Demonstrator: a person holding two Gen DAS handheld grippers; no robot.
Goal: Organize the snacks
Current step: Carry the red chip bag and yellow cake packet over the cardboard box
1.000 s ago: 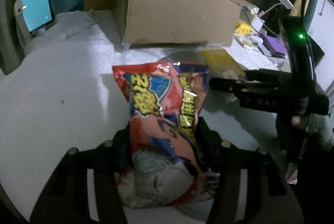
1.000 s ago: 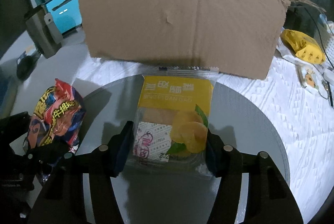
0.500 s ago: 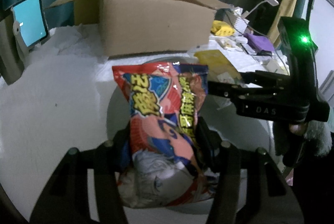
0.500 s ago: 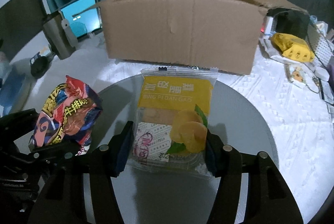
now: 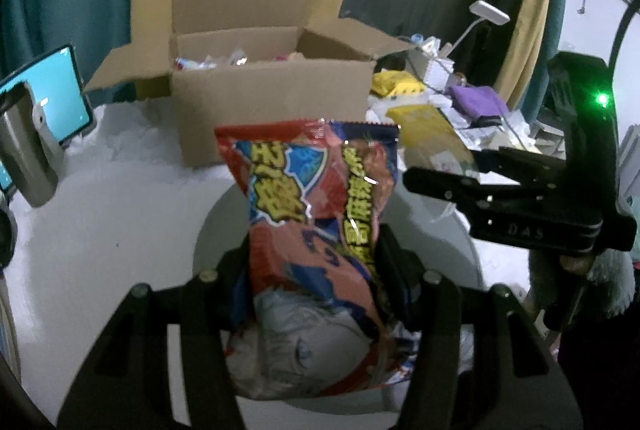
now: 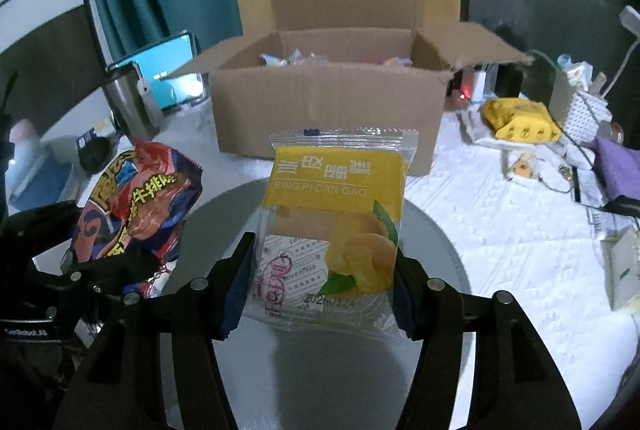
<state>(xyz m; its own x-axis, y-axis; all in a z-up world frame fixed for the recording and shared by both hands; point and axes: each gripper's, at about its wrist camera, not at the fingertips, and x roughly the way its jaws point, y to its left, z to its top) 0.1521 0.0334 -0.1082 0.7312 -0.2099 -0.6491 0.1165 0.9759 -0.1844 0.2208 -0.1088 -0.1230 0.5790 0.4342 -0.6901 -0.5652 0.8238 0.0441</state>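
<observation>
My left gripper (image 5: 316,266) is shut on a red and blue snack bag (image 5: 316,213) and holds it upright in the air. My right gripper (image 6: 322,278) is shut on a yellow cake packet (image 6: 334,226), also held up. An open cardboard box (image 5: 272,101) stands ahead on the white cloth, with several wrapped snacks inside. It also shows in the right wrist view (image 6: 328,105). The red bag (image 6: 132,205) and left gripper (image 6: 116,266) show at left in the right wrist view. The right gripper (image 5: 436,173) shows at right in the left wrist view.
A round grey tray (image 6: 436,254) lies below both grippers. A tablet (image 5: 44,97) on a stand and a metal cup (image 5: 24,153) are at left. At right are a yellow pack (image 6: 520,119), cables, a purple cloth (image 5: 476,99) and a lamp (image 5: 488,11).
Both grippers have risen with their packets and pulled back from the box. The box's open top and its contents have come into view.
</observation>
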